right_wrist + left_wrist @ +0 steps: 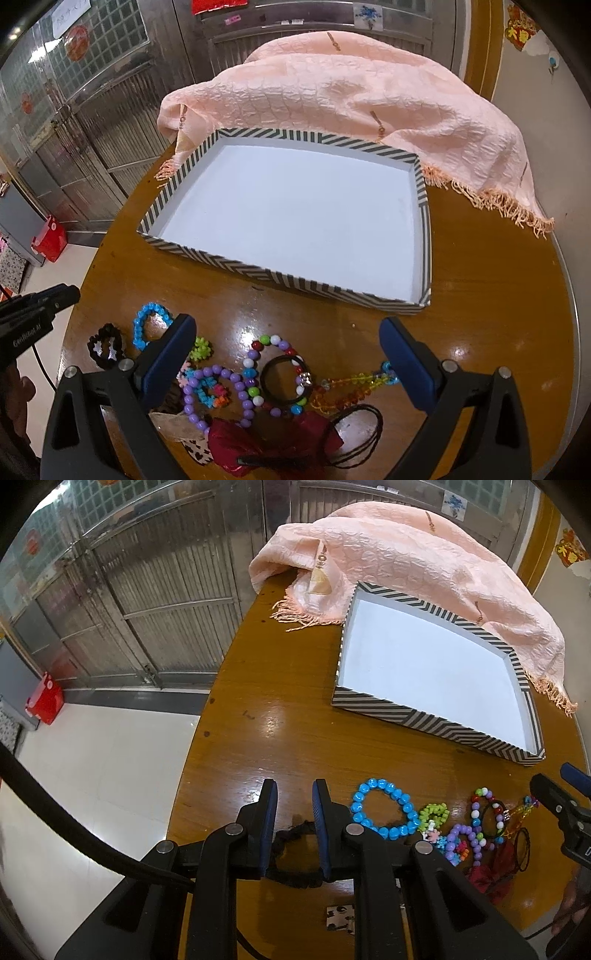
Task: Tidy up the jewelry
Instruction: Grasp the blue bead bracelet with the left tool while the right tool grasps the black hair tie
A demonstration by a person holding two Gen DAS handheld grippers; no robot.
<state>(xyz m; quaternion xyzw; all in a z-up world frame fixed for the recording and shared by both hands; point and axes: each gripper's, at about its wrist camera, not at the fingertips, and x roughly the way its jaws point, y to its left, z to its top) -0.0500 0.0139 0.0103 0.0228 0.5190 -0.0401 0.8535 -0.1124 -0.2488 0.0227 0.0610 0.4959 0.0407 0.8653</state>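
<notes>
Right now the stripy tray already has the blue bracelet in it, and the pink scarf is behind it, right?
Not quite. The stripy tray holds nothing; the blue bracelet lies on the table in front of it, as the left wrist view shows. The pink scarf is behind it.

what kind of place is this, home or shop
Probably a home's entrance room: a glossy round wooden table, a folding metal gate behind it, white floor tiles and red paper decorations on the wall.

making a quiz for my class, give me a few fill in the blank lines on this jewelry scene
1. The striped tray holds ____ pieces of jewelry.
2. The scarf behind the tray is ____ in color.
3. The left gripper has its fingers either side of a ____ scrunchie.
4. The right gripper stands ____ above the beads.

Missing words: no; pink; black; open
</notes>
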